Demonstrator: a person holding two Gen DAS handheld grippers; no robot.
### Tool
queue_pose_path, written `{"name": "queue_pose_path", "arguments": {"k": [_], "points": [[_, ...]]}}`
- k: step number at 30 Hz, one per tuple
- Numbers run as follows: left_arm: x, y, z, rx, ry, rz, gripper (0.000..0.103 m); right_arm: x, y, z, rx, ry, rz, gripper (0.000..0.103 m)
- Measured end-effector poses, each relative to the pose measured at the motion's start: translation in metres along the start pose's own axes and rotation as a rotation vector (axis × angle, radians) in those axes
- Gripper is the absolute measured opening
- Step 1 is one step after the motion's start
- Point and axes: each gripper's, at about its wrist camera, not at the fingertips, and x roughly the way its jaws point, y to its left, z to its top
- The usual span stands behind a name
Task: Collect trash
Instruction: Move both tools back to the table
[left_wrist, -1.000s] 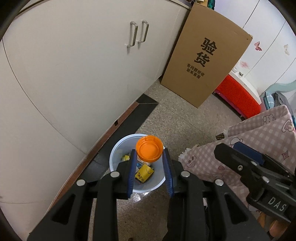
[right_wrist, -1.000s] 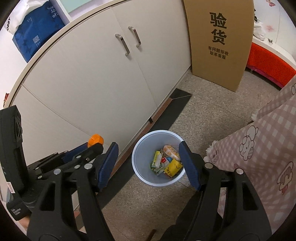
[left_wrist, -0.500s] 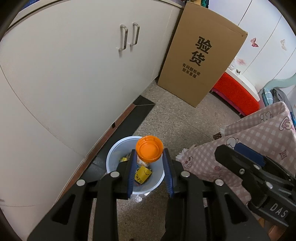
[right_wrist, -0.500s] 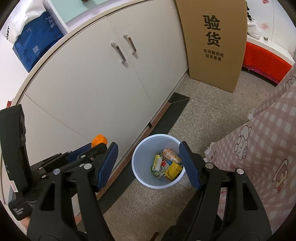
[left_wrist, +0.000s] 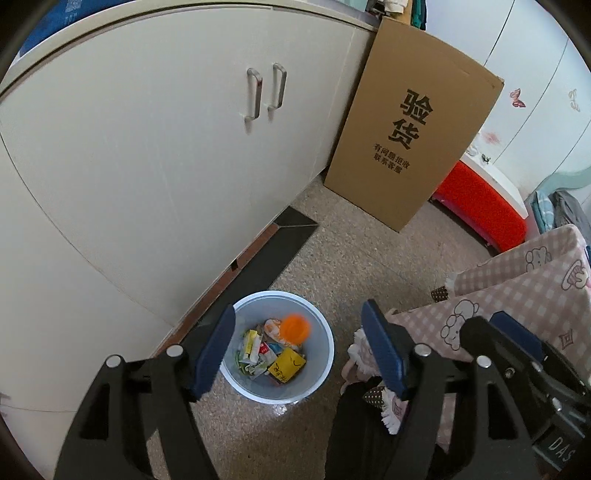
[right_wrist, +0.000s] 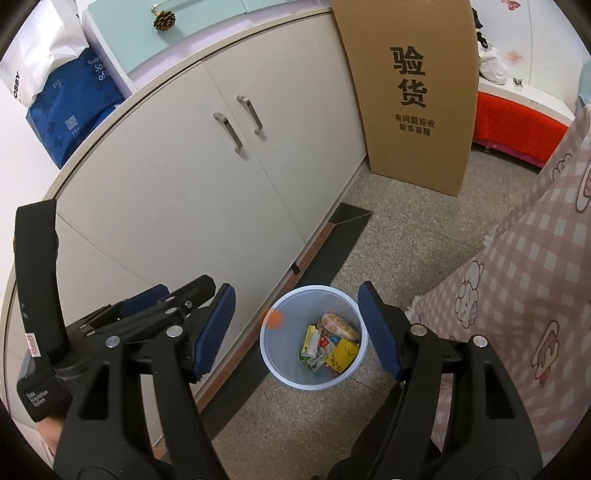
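Orange cap (left_wrist: 294, 327): blurred, over the bin (left_wrist: 325, 363), above the wrappers (left_wrist: 271, 356).
Left gripper (left_wrist: 297, 352): jaws have just opened, nothing between them.
Right gripper (right_wrist: 295, 328): spread wide, empty.
Risk: cap may bounce off the wrappers or rim and roll under the cabinet (left_wrist: 147, 147).
Room: cabinet close on one side, checked cloth (left_wrist: 517, 295) on the other; floor beyond is open up to the box (left_wrist: 413, 140).
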Motion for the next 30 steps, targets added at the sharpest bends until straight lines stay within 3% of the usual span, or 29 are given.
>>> {"name": "queue_pose_path", "arguments": {"k": [8,17,25,30], "points": [[-0.012,-0.003,-0.001,0.006,-0.007,0.0,0.07,-0.017,0.0,0.0,0.004,-0.024,0.003,0.068],[-0.061,-0.027,0.0,0.028,-0.089,-0.04,0.071,-0.079,-0.012,0.008,0.029,-0.123,0.002,0.069],[-0.113,-0.09,-0.001,0.105,-0.182,-0.099,0.076,-0.156,-0.054,0.011,0.094,-0.248,-0.047,0.071],[-0.132,-0.148,-0.006,0.163,-0.206,-0.15,0.079,-0.204,-0.102,0.008,0.156,-0.323,-0.131,0.072]]}}
